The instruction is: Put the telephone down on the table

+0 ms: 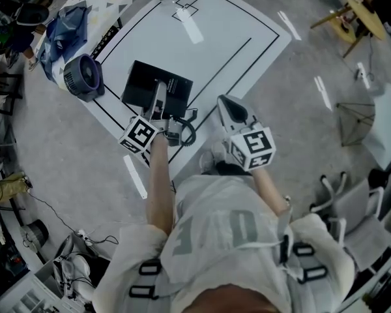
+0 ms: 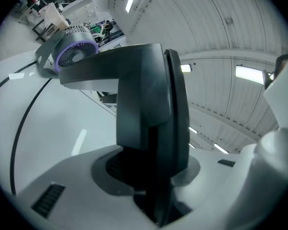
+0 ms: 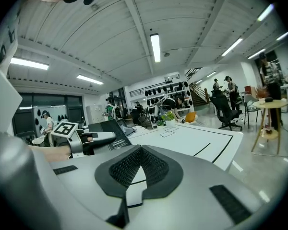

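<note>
Left gripper (image 2: 151,174) clamping telephone (image 2: 151,99), far end bent toward fan (image 2: 77,54)

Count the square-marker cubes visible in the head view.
2. One cube rides the left gripper at the table's near edge; the other cube rides the right gripper, over the floor. None seems hidden.

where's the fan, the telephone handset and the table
fan (image 1: 82,78): head view, on its round front grille.
telephone handset (image 2: 151,104): left gripper view, on its dark body above the jaws.
table (image 1: 228,31): head view, on its bare white top.
</note>
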`<state>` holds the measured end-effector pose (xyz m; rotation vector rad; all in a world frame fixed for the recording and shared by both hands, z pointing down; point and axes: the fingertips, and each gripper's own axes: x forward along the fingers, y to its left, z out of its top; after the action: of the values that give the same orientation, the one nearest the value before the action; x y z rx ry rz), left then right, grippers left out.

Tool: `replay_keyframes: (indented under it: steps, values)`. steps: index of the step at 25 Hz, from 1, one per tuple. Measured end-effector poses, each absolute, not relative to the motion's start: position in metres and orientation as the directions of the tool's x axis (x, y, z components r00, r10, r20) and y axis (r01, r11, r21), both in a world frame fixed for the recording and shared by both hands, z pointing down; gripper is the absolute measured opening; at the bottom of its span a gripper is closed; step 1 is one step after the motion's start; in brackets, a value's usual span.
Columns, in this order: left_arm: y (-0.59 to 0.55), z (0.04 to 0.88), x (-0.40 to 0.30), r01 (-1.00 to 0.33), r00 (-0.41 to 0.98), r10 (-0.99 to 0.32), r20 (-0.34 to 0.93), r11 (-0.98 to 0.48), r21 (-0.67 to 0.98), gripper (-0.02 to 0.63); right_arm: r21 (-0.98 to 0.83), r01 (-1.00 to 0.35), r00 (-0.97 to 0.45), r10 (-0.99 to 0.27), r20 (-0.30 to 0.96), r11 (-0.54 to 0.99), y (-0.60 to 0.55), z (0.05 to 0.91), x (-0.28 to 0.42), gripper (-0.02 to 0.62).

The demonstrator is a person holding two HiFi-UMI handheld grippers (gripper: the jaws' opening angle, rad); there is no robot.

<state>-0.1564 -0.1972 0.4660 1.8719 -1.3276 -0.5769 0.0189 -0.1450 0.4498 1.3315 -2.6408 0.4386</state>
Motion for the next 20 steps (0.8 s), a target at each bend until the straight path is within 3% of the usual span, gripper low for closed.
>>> replay_keyframes:
  steps: [20]
  values:
    - [-0.198, 0.530, -0.152, -0.489, 0.377, -0.910, 0.172, -0.038, 0.871, 0.150, -0.192, -0.796, -0.604, -0.731, 0.317, 0.575, -0.136, 0.465, 0.019, 0.008]
